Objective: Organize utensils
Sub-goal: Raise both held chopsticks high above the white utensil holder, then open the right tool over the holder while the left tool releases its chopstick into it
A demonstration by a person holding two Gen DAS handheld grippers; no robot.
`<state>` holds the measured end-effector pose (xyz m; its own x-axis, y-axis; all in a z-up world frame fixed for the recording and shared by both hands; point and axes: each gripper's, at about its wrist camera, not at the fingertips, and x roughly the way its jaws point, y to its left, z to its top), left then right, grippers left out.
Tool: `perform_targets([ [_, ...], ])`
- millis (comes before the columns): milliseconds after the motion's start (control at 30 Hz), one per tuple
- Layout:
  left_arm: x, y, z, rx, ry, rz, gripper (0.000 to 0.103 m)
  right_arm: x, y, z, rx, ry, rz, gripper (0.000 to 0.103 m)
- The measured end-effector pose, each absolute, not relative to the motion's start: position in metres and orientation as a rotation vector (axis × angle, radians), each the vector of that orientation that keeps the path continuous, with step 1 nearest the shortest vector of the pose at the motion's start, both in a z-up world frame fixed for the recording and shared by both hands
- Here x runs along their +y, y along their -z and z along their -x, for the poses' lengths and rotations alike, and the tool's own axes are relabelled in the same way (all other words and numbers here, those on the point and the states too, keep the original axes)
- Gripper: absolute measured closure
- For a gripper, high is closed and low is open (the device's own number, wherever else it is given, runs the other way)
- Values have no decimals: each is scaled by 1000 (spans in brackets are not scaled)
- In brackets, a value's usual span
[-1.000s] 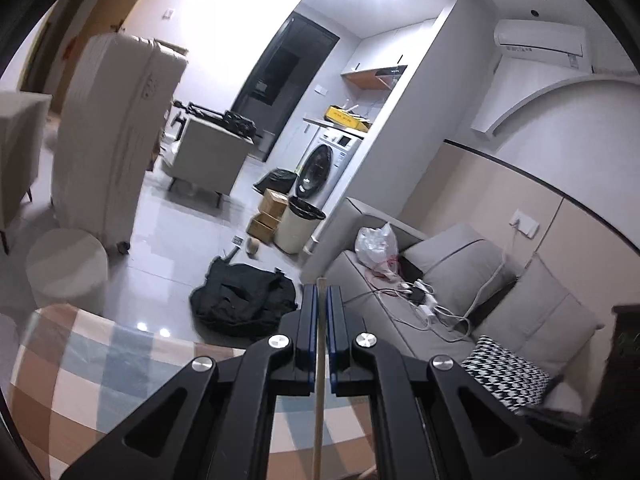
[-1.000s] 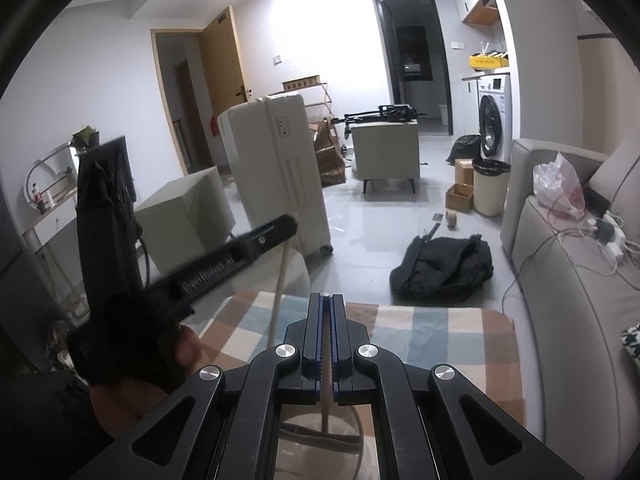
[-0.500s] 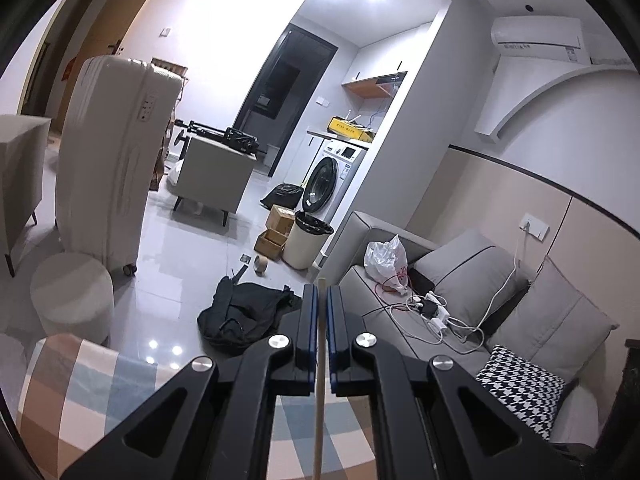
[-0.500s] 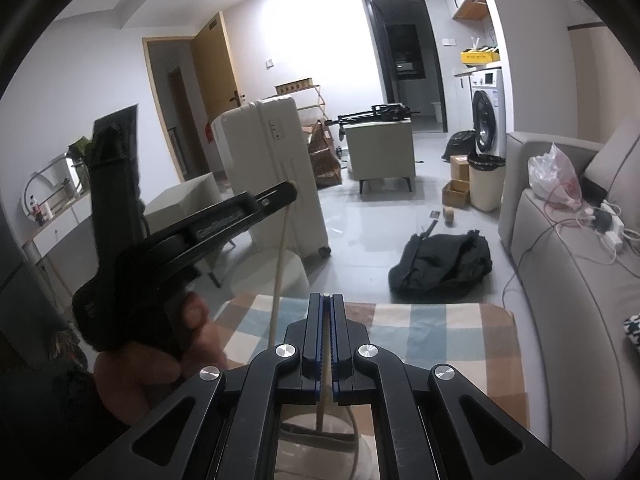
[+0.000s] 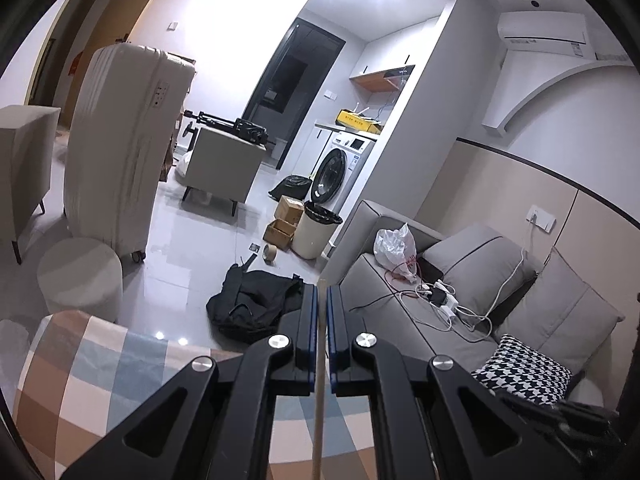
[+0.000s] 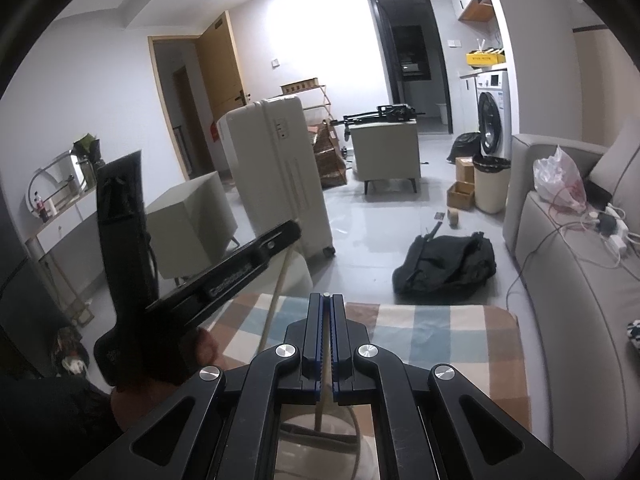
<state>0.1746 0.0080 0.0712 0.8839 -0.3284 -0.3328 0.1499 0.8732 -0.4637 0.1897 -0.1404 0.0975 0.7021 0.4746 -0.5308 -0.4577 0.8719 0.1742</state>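
Filling the floor at six o'clock, the checked rug (image 6: 432,336) lies below both tools. The left gripper (image 5: 319,320) is clamped on a pale wooden chopstick (image 5: 318,400) that hangs toward six. The right gripper (image 6: 328,332) pinches another thin stick (image 6: 320,412) above a glass container (image 6: 356,436).

Count: 2 grippers (image 5: 319,300) (image 6: 328,304), 2 chopsticks (image 5: 318,400) (image 6: 274,300), 1 suitcase (image 5: 124,148), 1 black bag (image 5: 252,308), 1 washing machine (image 5: 340,168).
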Motion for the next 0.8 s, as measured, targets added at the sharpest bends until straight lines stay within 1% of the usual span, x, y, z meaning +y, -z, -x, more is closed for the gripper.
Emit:
perform_targets([
  [433, 17, -74, -165, 461, 250, 473, 103, -133, -94, -186, 617, -540, 6, 101],
  [600, 16, -78, -163, 461, 251, 468, 103, -130, -85, -188, 659, -553, 10, 101],
  [767, 15, -81, -155, 457, 267, 476, 103, -131, -77, -187, 710, -563, 12, 97],
  [800, 13, -82, -153, 455, 268, 471, 103, -132, -76, -186, 720, -558, 7, 91],
])
